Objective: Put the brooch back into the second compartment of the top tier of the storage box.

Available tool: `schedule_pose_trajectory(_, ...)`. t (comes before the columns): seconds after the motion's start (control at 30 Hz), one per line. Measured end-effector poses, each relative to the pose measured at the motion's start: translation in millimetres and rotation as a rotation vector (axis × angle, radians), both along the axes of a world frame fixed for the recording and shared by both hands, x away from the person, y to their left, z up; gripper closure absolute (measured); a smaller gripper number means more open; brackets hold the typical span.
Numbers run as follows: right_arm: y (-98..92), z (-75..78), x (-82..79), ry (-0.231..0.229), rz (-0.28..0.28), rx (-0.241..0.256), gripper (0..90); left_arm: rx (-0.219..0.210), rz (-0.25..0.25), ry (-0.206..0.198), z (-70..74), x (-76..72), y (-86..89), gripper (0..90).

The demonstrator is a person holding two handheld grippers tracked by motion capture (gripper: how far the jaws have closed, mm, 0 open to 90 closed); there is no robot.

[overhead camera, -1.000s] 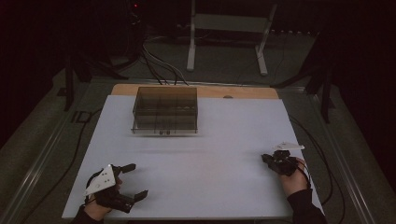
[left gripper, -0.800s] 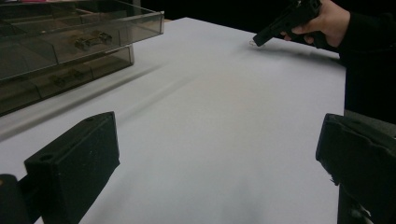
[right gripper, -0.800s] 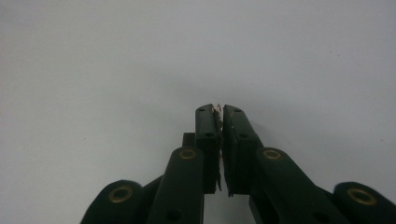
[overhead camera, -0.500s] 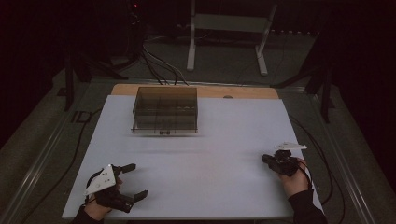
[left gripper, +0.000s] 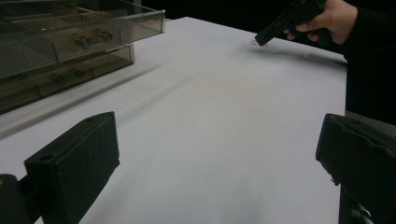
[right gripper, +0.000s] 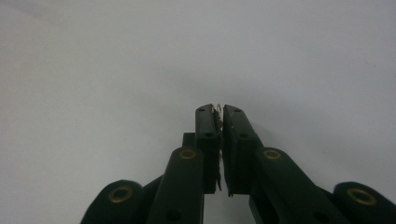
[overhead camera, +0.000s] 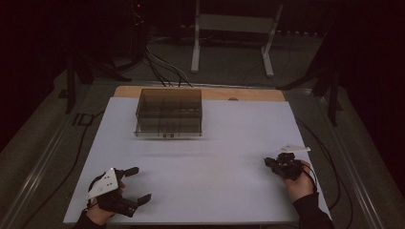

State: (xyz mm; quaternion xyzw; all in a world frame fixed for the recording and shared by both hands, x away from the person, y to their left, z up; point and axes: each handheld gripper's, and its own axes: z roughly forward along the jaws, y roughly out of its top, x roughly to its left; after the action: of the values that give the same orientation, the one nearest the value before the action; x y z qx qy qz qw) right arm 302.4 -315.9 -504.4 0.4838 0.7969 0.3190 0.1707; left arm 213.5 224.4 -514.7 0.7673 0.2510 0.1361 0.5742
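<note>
My right gripper [overhead camera: 267,162] rests low at the right side of the white table top [overhead camera: 224,143], shut on a small silvery metal piece [right gripper: 217,108] that peeks out between the jaw tips. From the left gripper view that right gripper [left gripper: 262,37] hangs just above the sheet with the small piece [left gripper: 255,43] at its tip. My left gripper [overhead camera: 142,183] lies at the near left, jaws wide apart and holding nothing. A smoked clear compartment box [overhead camera: 168,113] stands at the back left with small parts inside.
The box [left gripper: 70,42] is close to the left gripper's left jaw side. A wooden strip [overhead camera: 248,94] edges the table's far side. Cables [overhead camera: 162,62] and a metal stand [overhead camera: 229,24] are on the floor behind.
The right gripper has edged slightly to the left, staying shut. The left gripper has kept its place and stays open.
</note>
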Motion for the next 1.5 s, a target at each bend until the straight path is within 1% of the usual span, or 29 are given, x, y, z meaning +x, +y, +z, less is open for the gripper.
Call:
schedule_pose_trajectory(0.2,8.0,5.5,1.0,-0.016,0.020,-0.005,85.5,0.003,-0.001,-0.001,0.0,-0.2,-0.7,0.6)
schedule_pose_trajectory(0.37,12.8,8.9,2.4,-0.017,0.030,-0.004,85.5,0.002,0.001,-0.002,0.4,-0.7,-0.2,0.6)
schedule_pose_trajectory(0.6,23.0,12.6,6.3,-0.018,0.059,-0.009,85.5,0.002,-0.001,-0.003,0.0,-0.5,-1.1,0.6)
schedule_pose_trajectory(0.73,27.7,16.4,8.9,-0.026,0.070,0.001,85.5,0.002,-0.002,-0.001,0.0,-0.6,-1.3,0.6)
schedule_pose_trajectory(0.83,32.5,19.4,10.9,-0.033,0.083,0.002,85.5,0.001,-0.002,0.000,-0.3,-0.4,-1.4,0.6)
schedule_pose_trajectory(0.97,40.9,22.8,14.0,-0.037,0.104,0.002,85.5,0.011,-0.005,-0.004,-0.4,-0.4,-1.7,0.6)
schedule_pose_trajectory(1.2,53.8,28.4,18.4,-0.042,0.131,0.002,85.5,0.003,-0.005,-0.001,-0.4,-0.3,-1.3,0.6)
schedule_pose_trajectory(1.3,58.2,31.0,19.7,-0.045,0.141,0.004,85.5,0.013,-0.009,-0.002,-0.3,-0.7,-1.7,0.6)
schedule_pose_trajectory(1.5,67.4,38.7,23.4,-0.056,0.162,0.000,85.5,0.011,-0.011,-0.001,-0.3,-0.8,-2.3,0.6)
